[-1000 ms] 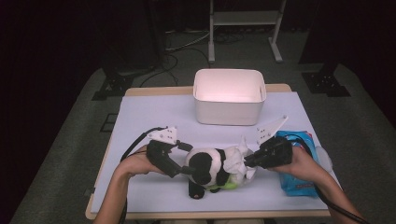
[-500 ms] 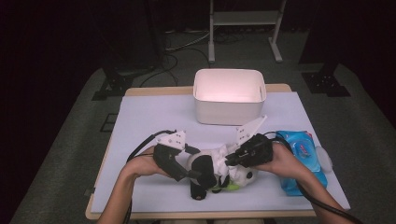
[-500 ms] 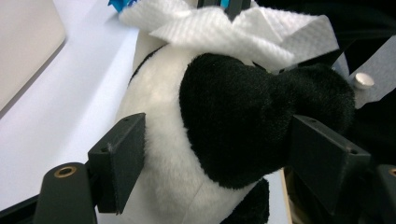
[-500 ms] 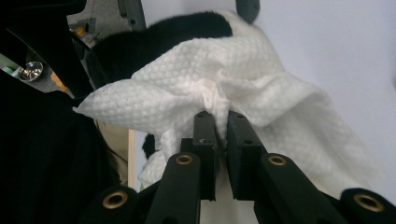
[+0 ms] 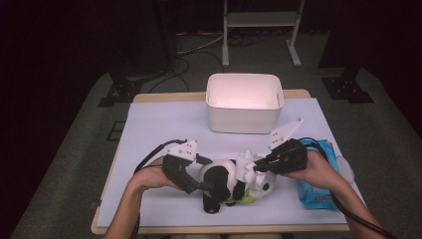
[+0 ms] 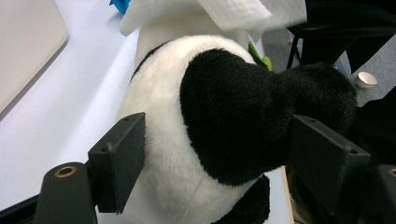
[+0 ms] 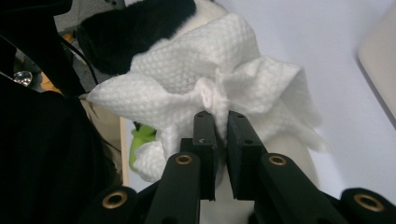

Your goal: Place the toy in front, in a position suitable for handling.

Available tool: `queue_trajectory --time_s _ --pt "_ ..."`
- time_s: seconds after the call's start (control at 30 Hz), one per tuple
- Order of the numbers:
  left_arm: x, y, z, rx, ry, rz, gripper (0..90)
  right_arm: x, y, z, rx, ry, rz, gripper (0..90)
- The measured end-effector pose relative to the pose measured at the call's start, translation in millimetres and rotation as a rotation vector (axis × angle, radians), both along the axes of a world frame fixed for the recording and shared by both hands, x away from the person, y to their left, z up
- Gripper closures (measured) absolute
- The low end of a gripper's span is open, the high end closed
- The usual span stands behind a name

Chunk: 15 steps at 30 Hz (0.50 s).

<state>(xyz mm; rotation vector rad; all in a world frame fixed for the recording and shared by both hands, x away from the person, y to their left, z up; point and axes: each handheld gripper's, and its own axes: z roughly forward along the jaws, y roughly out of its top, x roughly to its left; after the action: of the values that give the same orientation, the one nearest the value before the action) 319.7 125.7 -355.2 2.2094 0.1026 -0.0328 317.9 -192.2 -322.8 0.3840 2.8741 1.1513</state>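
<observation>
- The left hand-held gripper (image 5: 201, 185) is clamping the black-and-white plush panda toy (image 5: 226, 183) with its jaws spread wide, pads pressing the white body on one side and a black furry limb on the other.
- The panda is lying on the pale lavender worktop (image 5: 164, 124) near its front edge, between the two hands.
- The right hand-held gripper (image 5: 256, 168) is pinching a crumpled white textured paper wipe (image 7: 219, 100), its jaws nearly closed on a bunched fold.
- The wipe is resting against the top of the panda.
- A white rectangular plastic bin (image 5: 245, 102) is standing farther back.
- A blue wipes packet (image 5: 318, 186) is lying under the right forearm.
</observation>
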Motion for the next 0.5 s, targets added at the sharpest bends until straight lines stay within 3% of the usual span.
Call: queue_trajectory --time_s 0.2,0.5 --pt "1.0 1.3 -0.1 0.0 0.001 0.004 21.3 -0.1 -24.9 -2.7 -0.018 0.004 -0.057 81.7" --pt "0.9 1.6 0.2 0.002 0.0 0.003 21.3 5.3 -66.3 -17.6 -0.022 0.055 -0.169 81.7"
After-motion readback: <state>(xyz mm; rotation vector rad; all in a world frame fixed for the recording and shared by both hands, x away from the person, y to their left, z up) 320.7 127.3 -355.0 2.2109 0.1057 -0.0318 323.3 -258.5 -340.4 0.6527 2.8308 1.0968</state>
